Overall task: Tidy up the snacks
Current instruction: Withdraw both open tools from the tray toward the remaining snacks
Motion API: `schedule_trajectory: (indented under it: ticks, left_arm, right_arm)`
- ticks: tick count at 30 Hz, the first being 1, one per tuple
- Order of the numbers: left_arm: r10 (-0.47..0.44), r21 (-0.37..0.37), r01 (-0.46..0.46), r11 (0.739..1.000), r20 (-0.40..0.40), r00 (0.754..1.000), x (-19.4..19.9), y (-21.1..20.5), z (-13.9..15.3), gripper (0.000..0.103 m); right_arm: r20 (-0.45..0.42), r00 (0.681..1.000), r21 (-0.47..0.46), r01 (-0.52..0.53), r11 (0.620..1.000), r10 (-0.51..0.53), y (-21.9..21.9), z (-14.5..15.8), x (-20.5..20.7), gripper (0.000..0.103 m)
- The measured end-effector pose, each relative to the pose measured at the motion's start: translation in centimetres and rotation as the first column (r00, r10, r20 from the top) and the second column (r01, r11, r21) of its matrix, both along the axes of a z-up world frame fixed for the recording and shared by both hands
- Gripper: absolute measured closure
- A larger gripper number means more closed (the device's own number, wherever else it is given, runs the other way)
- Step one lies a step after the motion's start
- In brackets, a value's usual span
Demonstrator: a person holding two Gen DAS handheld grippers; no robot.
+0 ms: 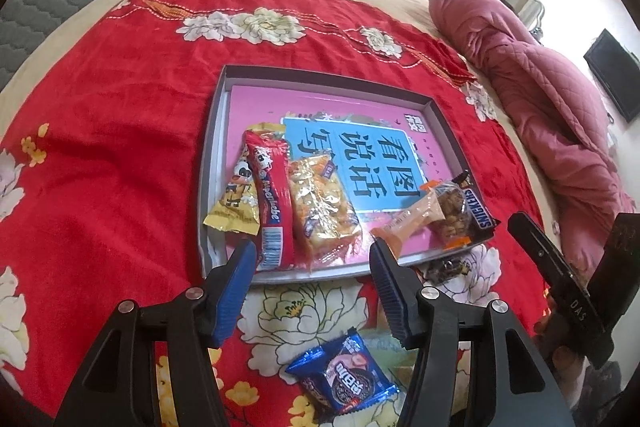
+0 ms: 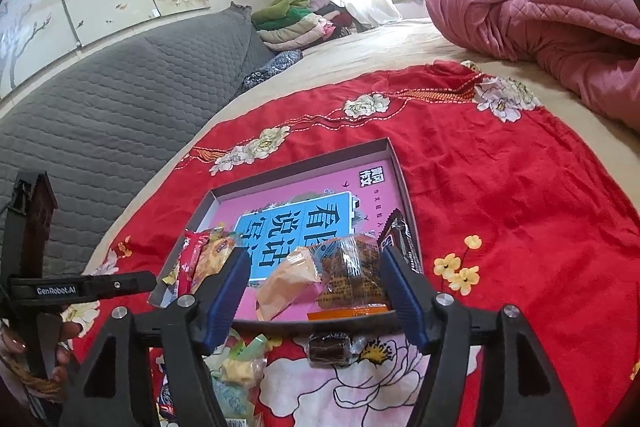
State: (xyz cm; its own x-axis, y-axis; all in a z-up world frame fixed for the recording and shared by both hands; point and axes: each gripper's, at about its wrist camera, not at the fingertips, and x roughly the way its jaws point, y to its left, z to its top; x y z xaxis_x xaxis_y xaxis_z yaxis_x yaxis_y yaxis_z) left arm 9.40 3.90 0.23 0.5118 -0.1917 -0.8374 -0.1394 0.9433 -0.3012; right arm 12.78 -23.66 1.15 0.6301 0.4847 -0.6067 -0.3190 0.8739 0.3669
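A shallow grey box tray [image 1: 212, 147] with a pink and blue book in it lies on the red flowered cloth. At its near left lie a yellow packet [image 1: 234, 199], a red bar [image 1: 272, 195] and a clear orange cracker pack [image 1: 324, 211]. At its near right are a peach packet [image 2: 288, 283], a brown snack pack [image 2: 352, 275] and a Snickers bar [image 2: 400, 239]. My left gripper [image 1: 312, 251] hovers open over the tray's near edge. My right gripper [image 2: 316, 259] is open above the peach and brown packs, its pads clear of them.
On the cloth in front of the tray lie a blue cookie packet [image 1: 344, 379], a dark wrapped candy [image 2: 328, 347] and pale green and yellow packets [image 2: 240, 367]. A pink quilt [image 1: 520, 67] is bunched at the right, and a grey padded headboard [image 2: 120, 99] rises at the left.
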Motion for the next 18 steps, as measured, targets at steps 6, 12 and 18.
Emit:
schedule_trajectory:
  ticks: [6, 12, 18]
  left_arm:
    - [-0.017, -0.009, 0.017, 1.000, 0.011, 1.000, -0.8, -0.1, 0.6, 0.042]
    - [-0.033, -0.028, 0.033, 0.999, 0.012, 0.999, -1.5, -0.3, 0.9, 0.042]
    - [-0.062, -0.036, 0.063, 0.997, 0.018, 0.998, -2.1, -0.8, 1.2, 0.042]
  right_arm:
    - [0.025, 0.999, -0.014, 0.028, 1.000, -0.028, -0.4, 0.8, -1.1, 0.028]
    - [0.032, 0.998, -0.039, 0.057, 0.998, -0.056, -0.4, 1.5, -1.8, 0.025]
    - [0.056, 0.996, -0.074, 0.072, 0.995, -0.068, -0.1, 2.7, -2.9, 0.025]
